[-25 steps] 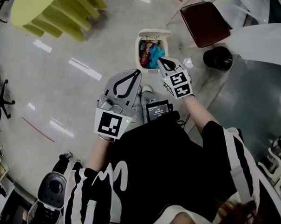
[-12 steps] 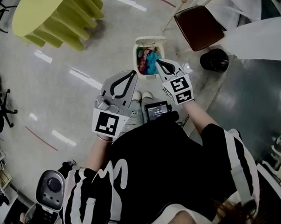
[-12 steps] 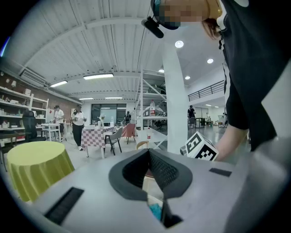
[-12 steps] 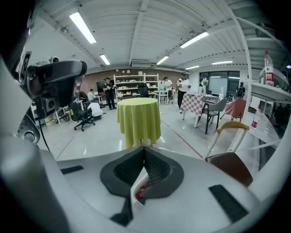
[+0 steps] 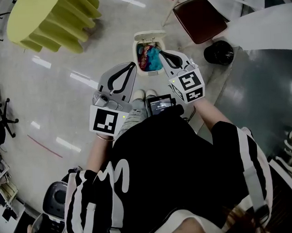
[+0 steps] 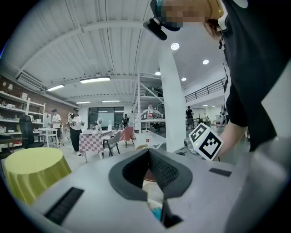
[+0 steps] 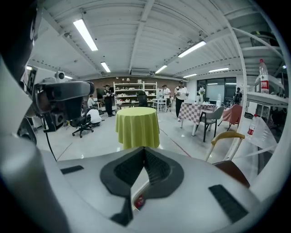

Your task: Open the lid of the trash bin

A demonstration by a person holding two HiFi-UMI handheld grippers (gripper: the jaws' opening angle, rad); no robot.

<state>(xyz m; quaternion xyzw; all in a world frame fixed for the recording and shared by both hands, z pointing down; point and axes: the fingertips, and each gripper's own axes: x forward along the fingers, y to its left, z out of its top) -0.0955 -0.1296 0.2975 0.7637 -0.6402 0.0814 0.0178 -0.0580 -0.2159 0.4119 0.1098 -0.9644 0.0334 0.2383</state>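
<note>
The trash bin (image 5: 148, 73) stands on the grey floor (image 5: 63, 93), just past the person's shoes (image 5: 144, 94). It is small and white. Its lid (image 5: 149, 36) is up and leans back on the far side. Inside the trash bin you can see pink and blue stuff (image 5: 148, 56).

The left gripper (image 5: 132, 65) is held over the floor, with its tip just beside the near left edge of the trash bin. Its fingers (image 6: 161, 170) are closed, with the tips pressed together and nothing between them.

The right gripper (image 5: 161, 53) is at the right edge of the trash bin. I cannot tell if it touches the rim. Its fingers (image 7: 154, 168) are closed too, tip to tip, and hold nothing. Below the tips, through the gap, a bit of the white rim shows.

A round table with a yellow-green cloth (image 5: 50, 16) stands far off to the left. A brown chair (image 5: 199, 19) is far to the right, and a round black thing (image 5: 219, 52) sits on the floor near it.
</note>
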